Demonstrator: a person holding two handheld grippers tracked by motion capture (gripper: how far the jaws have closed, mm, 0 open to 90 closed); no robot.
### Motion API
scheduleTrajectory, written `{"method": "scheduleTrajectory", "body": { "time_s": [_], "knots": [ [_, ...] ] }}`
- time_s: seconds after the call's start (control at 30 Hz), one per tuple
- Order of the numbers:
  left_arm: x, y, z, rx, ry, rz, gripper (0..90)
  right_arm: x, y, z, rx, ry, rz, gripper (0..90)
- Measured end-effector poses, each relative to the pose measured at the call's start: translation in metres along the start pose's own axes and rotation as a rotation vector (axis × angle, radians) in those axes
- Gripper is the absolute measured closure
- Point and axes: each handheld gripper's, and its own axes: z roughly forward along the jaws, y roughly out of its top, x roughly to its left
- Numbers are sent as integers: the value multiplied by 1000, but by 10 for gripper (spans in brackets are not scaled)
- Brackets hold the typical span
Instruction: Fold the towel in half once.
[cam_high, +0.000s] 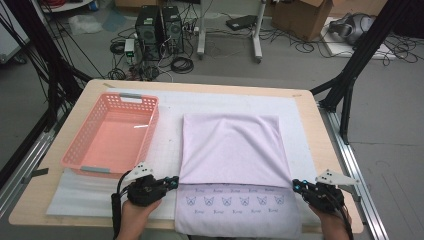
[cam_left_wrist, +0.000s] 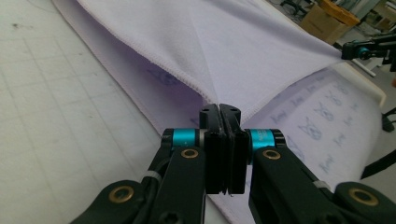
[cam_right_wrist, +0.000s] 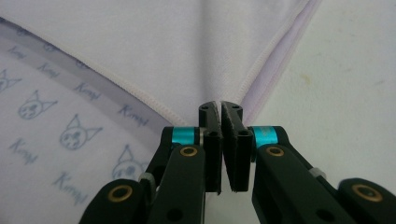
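A pale lilac towel (cam_high: 230, 145) lies on the table, its far half folded over toward me. A strip of its lower layer with small cat prints (cam_high: 235, 202) shows along the near edge. My left gripper (cam_high: 175, 182) is shut on the near left corner of the folded layer (cam_left_wrist: 219, 100), held just above the printed strip. My right gripper (cam_high: 295, 186) is shut on the near right corner (cam_right_wrist: 219, 95). In the left gripper view the right gripper (cam_left_wrist: 362, 49) shows far off at the towel's other corner.
A pink plastic basket (cam_high: 112, 132) stands to the left of the towel with nothing in it. A white mat (cam_high: 165, 150) covers the wooden table (cam_high: 320, 130). Behind the table, computers, cables and cardboard boxes sit on the floor.
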Motion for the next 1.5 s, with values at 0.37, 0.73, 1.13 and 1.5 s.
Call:
{"method": "scheduleTrajectory", "body": {
  "time_s": [0.37, 0.73, 1.13, 1.5],
  "knots": [
    [-25, -22, -25, -4, -39, 33, 883, 24, -26, -34, -7, -9, 15, 867],
    [-41, -42, -49, 4, -26, 79, 899, 42, -45, -58, -12, -21, 21, 867],
    [-28, -29, -6, 39, 48, 104, 636, 35, -43, -42, 11, -24, 19, 867],
    [-41, -34, 19, 88, 137, 261, 813, 34, -40, -37, 13, -19, 17, 867]
  ]
}}
